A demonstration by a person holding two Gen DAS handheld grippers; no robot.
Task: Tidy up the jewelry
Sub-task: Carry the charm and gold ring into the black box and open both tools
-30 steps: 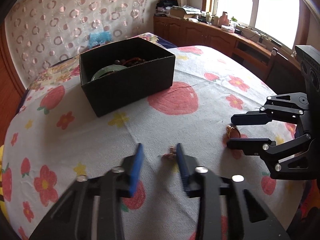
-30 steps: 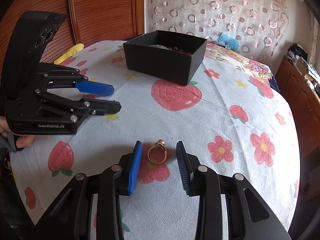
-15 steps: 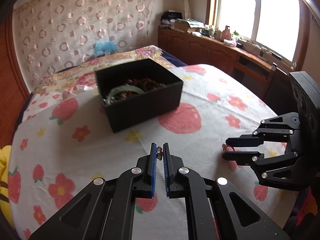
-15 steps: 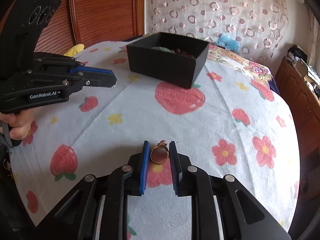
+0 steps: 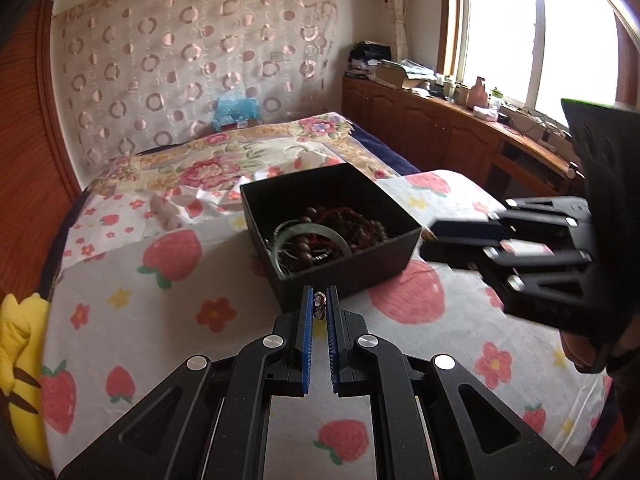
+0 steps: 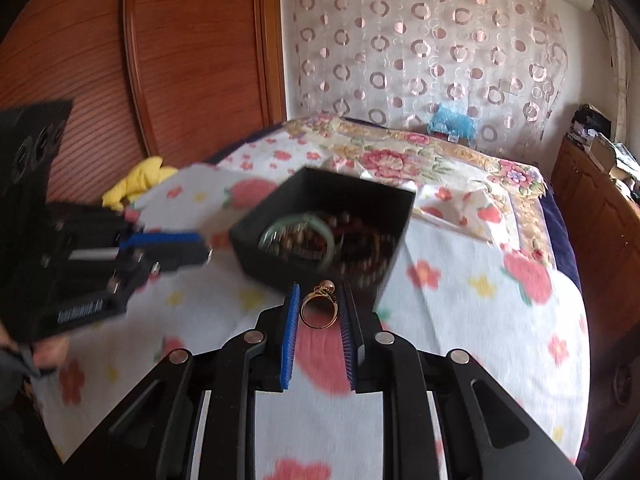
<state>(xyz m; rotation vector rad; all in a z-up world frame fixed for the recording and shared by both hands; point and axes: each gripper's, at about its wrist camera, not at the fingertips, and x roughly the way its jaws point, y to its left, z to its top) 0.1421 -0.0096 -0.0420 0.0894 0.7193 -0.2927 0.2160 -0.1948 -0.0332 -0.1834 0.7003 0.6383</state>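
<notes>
- Left gripper (image 5: 319,307): clamped on small ornament (image 5: 319,306), near front wall of black box (image 5: 352,276).
- Right gripper (image 6: 319,306): clamped on gold ring (image 6: 319,309), just before box.
- Box: on bed (image 5: 168,312), holding bracelets (image 5: 320,236).

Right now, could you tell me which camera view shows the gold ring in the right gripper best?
The right wrist view: the gold ring faces the camera, its whole hoop and pink bead visible between the right gripper fingers. In the left wrist view the right gripper appears side-on and blurred near the black box; the ring cannot be made out.
</notes>
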